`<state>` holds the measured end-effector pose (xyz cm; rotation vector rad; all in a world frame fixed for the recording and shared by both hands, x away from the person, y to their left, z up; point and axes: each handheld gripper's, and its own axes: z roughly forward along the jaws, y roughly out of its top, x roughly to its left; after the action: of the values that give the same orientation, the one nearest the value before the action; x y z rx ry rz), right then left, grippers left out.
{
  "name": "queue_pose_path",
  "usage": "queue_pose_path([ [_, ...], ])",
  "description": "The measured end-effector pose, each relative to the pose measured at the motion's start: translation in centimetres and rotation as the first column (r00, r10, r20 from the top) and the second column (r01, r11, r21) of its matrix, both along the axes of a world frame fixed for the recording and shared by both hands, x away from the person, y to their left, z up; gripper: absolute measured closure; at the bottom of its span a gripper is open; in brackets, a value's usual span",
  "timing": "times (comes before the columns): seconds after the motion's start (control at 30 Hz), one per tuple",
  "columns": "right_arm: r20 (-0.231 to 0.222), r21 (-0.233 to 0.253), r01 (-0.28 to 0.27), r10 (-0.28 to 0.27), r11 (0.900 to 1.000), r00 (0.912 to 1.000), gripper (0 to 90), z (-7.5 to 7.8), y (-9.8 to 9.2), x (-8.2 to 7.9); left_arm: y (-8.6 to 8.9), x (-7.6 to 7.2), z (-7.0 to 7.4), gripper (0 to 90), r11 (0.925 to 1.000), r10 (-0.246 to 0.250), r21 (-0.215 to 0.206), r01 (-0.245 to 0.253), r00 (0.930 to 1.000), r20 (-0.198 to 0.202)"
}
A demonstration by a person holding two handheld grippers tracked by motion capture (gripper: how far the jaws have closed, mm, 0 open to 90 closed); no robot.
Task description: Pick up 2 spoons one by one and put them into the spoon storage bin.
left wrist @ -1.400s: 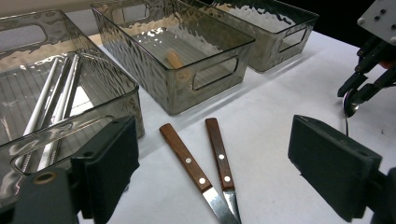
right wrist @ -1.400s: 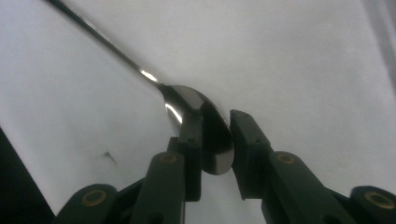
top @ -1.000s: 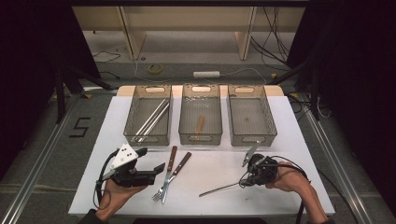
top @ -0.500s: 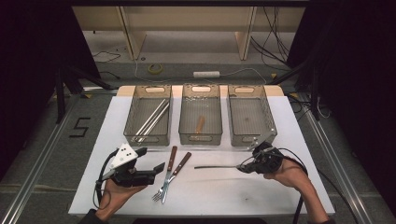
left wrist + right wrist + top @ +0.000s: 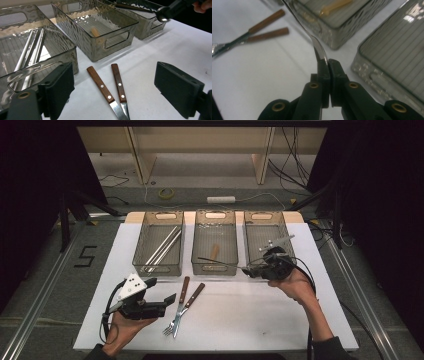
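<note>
While pinched on a metal spoon, right gripper fingers; left gripper fingers wide, empty.

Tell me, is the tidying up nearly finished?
Partly. Steel rods already lie in the left bin, and a wooden piece in the middle bin. The right gripper is shut on a metal utensil over the middle bin. Two wooden-handled forks wait on the table by the open left gripper.

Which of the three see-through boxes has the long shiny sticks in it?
The left box, nearest the open left claw. The middle box holds one small wooden piece; the right box looks empty.
</note>
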<state>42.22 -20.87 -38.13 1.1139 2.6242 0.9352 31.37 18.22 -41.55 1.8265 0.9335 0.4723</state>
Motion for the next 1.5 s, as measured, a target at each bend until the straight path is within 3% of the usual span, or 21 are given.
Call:
queue_pose_path([
  [0.33,0.041,0.019,0.091,-0.092,0.996,0.9949,89.0,1.9,3.2,3.9,0.1,0.0,0.0,15.7,1.0000,0.000,-0.005,0.000,1.0000,0.002],
  [0.57,0.012,0.033,0.156,-0.156,0.987,0.9876,89.0,1.6,4.3,6.3,0.1,0.0,0.0,15.7,1.0000,0.001,-0.006,-0.001,1.0000,0.005],
  [0.77,-0.017,0.037,0.238,-0.237,0.971,0.9713,89.0,0.7,5.1,7.9,0.1,-0.1,0.1,15.7,0.9999,0.004,-0.014,-0.004,0.9999,0.009],
  [1.0,-0.054,0.023,0.300,-0.299,0.954,0.9528,88.9,-0.7,5.7,8.7,0.2,-0.1,0.1,15.7,0.9998,0.005,-0.019,-0.005,0.9999,0.012],
  [1.5,-0.080,0.014,0.327,-0.325,0.945,0.9424,88.8,-1.9,6.5,8.7,0.2,-0.1,0.1,15.7,0.9999,0.003,-0.015,-0.003,0.9999,0.012],
])
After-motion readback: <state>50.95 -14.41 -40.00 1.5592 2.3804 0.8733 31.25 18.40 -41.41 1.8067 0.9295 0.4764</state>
